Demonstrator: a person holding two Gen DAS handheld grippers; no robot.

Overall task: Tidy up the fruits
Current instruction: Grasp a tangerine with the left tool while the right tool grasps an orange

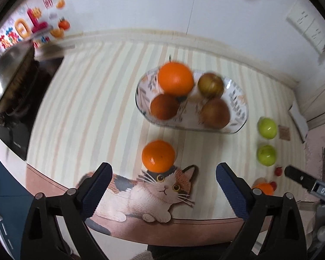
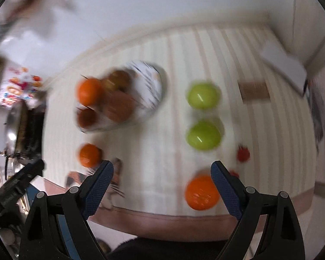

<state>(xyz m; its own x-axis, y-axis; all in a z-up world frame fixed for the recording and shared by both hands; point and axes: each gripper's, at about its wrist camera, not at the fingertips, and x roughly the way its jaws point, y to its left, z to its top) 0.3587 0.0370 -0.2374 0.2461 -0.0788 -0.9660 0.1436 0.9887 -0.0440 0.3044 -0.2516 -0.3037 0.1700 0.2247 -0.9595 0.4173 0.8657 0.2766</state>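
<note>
"das" reads on the right gripper (image 1: pixel 292 174); an orange (image 1: pixel 158 159) lies just ahead of the released, empty left gripper (image 1: pixel 162 186).

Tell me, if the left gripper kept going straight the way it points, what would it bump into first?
Probably the loose orange on the striped tablecloth, just ahead of the open left gripper; depth is hard to judge.

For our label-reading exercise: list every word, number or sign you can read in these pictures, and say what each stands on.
"DAS": on a small label on the right hand-held gripper, seen from the left wrist view.
Colourful poster on the wall: large characters, too blurred to read.
Wall plate: small marks, unreadable.
Nothing is readable in the right wrist view.
</note>
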